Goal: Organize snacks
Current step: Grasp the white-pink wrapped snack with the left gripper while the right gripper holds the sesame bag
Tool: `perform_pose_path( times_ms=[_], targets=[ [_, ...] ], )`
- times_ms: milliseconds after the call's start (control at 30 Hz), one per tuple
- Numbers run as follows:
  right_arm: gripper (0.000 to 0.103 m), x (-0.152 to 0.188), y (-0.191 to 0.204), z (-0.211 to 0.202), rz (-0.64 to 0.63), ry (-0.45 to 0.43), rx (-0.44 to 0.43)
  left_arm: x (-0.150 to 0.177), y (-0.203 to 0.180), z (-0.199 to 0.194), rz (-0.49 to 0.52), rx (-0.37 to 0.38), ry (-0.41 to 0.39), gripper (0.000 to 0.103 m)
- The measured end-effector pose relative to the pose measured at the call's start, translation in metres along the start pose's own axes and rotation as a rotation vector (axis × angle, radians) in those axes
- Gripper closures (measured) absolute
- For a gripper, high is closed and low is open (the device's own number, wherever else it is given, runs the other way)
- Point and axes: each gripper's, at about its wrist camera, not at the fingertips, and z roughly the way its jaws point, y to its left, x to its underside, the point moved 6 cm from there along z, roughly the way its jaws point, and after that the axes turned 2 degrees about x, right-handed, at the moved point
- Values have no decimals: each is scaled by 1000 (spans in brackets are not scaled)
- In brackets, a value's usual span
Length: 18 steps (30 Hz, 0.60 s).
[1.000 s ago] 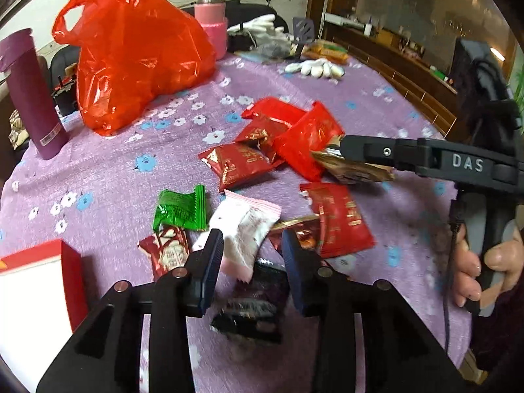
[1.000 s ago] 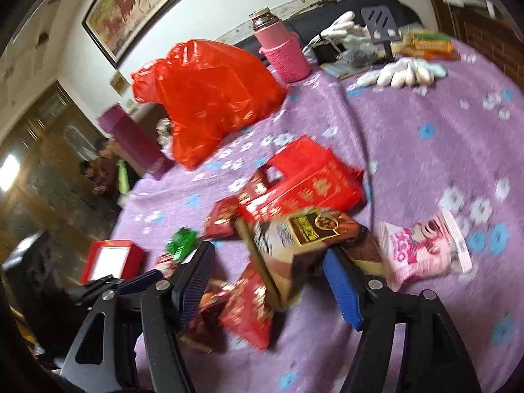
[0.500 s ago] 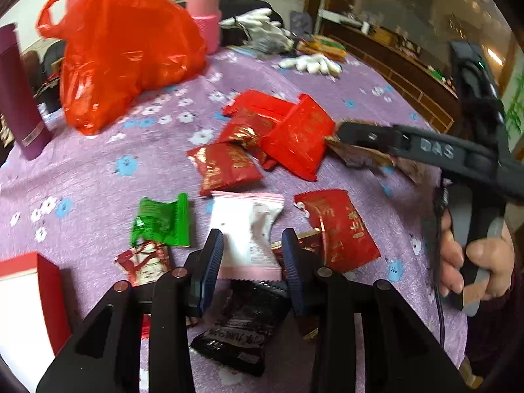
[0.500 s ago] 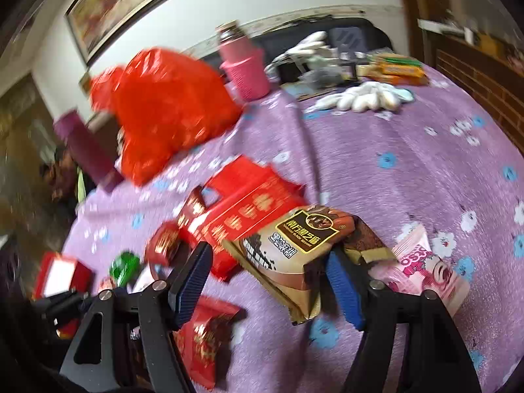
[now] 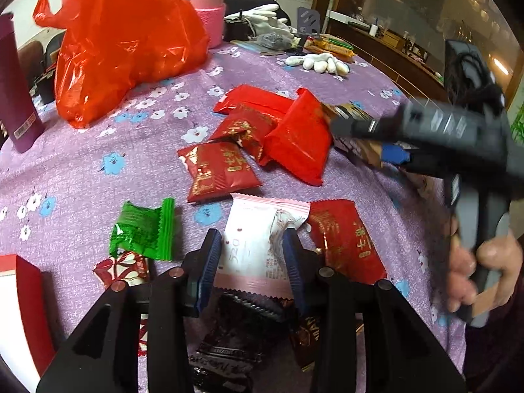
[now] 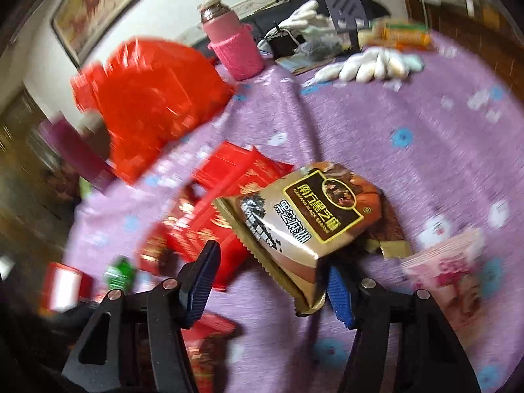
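Observation:
Snack packets lie scattered on a purple flowered tablecloth [image 5: 98, 170]. My left gripper [image 5: 252, 245] is open, its jaws either side of a white-and-pink packet [image 5: 258, 239]. A green packet [image 5: 144, 229], several red packets [image 5: 219, 170] and a black packet [image 5: 235, 334] lie around it. My right gripper [image 6: 271, 281] is open above a brown-and-gold sesame packet [image 6: 304, 216], which lies between its jaws; it also shows in the left wrist view [image 5: 370, 140], blurred. A pink packet [image 6: 448, 268] lies to its right.
A big red plastic bag [image 5: 121, 42] stands at the back left, a purple bottle [image 5: 16, 88] far left, a pink flask [image 5: 208, 6] behind. A red-and-white box [image 5: 19, 308] is at the near left. White gloves [image 5: 317, 62] and clutter lie at the back.
My left gripper moved forward over the white-and-pink packet. My right gripper swung left with motion blur, and the brown-and-gold packet stays between its open jaws.

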Motion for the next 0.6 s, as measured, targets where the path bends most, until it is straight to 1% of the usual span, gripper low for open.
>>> perform_pose_path(
  times_ms=[33,67,100,133,167,233,300,333,367,400,467,500,533,567,600],
  targets=[
    [35,-3,-5,-4,47,-9,-36,0,0,1,6,-6,-2,65],
    [31,-6,-8,-8,68,-22,-41,1,0,1,7,-7,-5,64],
    [24,-8,-11,-13,79,-44,-36,2,1,2,4,-6,-7,64],
    [22,-10,-12,-15,86,-50,-42,2,1,1,1,-7,-13,64],
    [22,-11,-12,-15,94,-47,-51,3,0,1,7,-12,-15,64],
    [22,-12,-16,-11,138,-14,-75,4,-3,1,31,-28,-17,64],
    [22,-16,-20,-7,174,-1,-58,5,-2,0,16,-20,-23,65],
    [22,-16,-19,-5,172,3,-29,5,-1,-1,5,-13,-26,66],
    [22,-15,-14,-3,141,9,15,5,1,-1,-7,-6,-30,67],
    [24,-14,-10,1,106,6,61,5,1,-2,-13,0,-33,69],
    [40,-11,-8,5,59,-11,142,5,1,-4,-14,8,-38,71],
    [52,-10,-6,7,37,-15,154,6,0,-5,-12,11,-41,71],
    [56,-10,-6,7,19,-22,163,6,0,-6,-18,14,-46,72],
    [63,-10,-7,6,-5,-31,200,6,1,-7,-28,19,-50,73],
    [74,-11,-8,6,-22,-37,226,7,2,-8,-37,25,-54,73]
  ],
)
